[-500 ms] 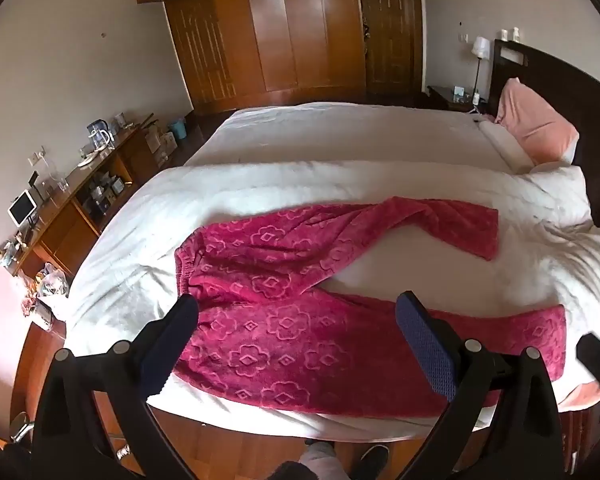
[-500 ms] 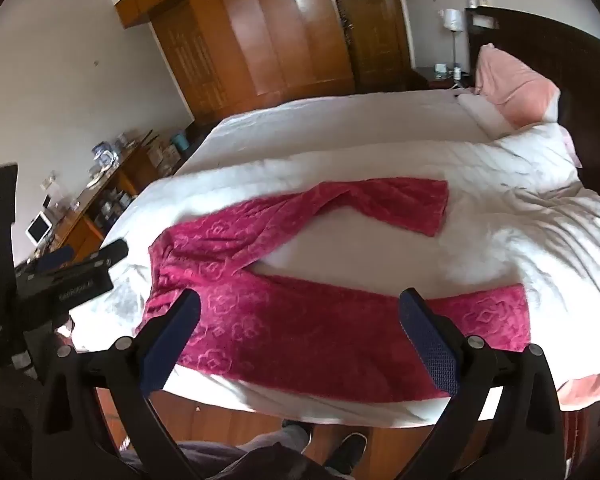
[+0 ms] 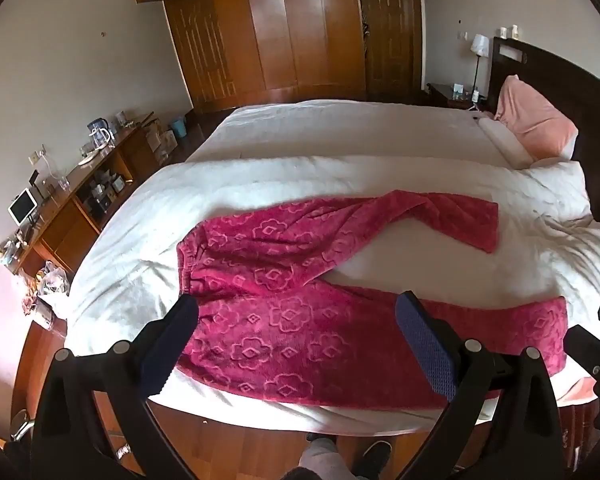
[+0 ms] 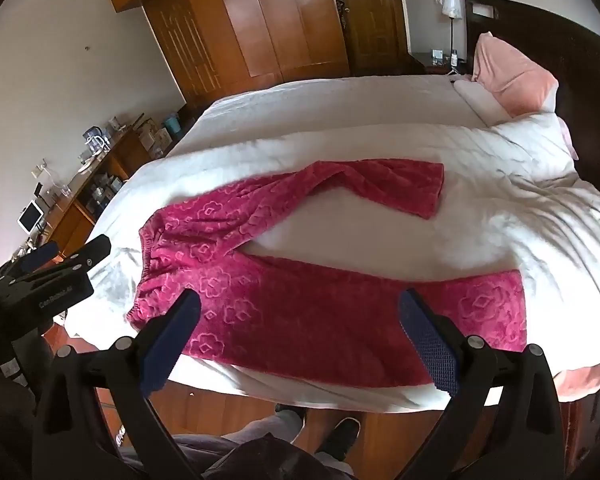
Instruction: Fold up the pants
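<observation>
Crimson fleece pants [image 3: 284,280] with an embossed flower pattern lie spread flat on the white bed [image 3: 340,160], waistband at the left, both legs running right in a V. The near leg follows the bed's front edge; the far leg angles away, its cuff near the middle. My left gripper [image 3: 296,320] hangs open above the waist end, nothing between its blue pads. From the right wrist view the pants [image 4: 300,312] show the same way, and my right gripper [image 4: 300,316] stands open over the near leg, empty. The left gripper's body [image 4: 48,276] shows at that view's left edge.
A pink pillow [image 3: 532,120] leans on the dark headboard at the right. A wooden sideboard [image 3: 72,200] cluttered with a kettle and small items runs along the left wall. Wardrobe doors [image 3: 284,28] stand behind. The person's feet [image 3: 340,452] are on the wooden floor by the bed's edge.
Both views have shifted only slightly; the pants lie as before and both grippers remain wide open.
</observation>
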